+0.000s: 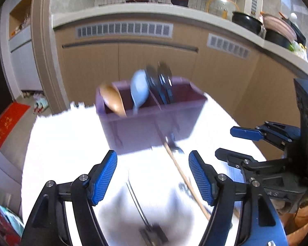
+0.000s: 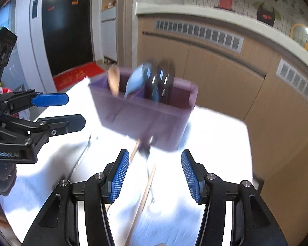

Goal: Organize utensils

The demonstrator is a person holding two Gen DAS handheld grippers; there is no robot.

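A purple utensil holder (image 1: 152,119) (image 2: 145,114) stands on a white-covered table (image 1: 61,143). It holds a wooden spoon (image 1: 113,100) (image 2: 114,80), a light blue spoon (image 1: 139,90) (image 2: 134,81) and dark blue-handled utensils (image 1: 162,84) (image 2: 160,80). On the table in front lie a wooden-handled utensil (image 1: 184,178) (image 2: 145,190) and a thin metal utensil (image 1: 137,203). My left gripper (image 1: 153,176) is open and empty above them. My right gripper (image 2: 153,176) is open and empty. Each gripper shows in the other's view (image 1: 234,141) (image 2: 71,110). Both views are blurred.
Beige cabinets (image 1: 154,61) with vents stand behind the table. A counter above carries pots (image 1: 248,22). A red mat (image 2: 78,75) lies on the floor at left by a dark door (image 2: 65,20).
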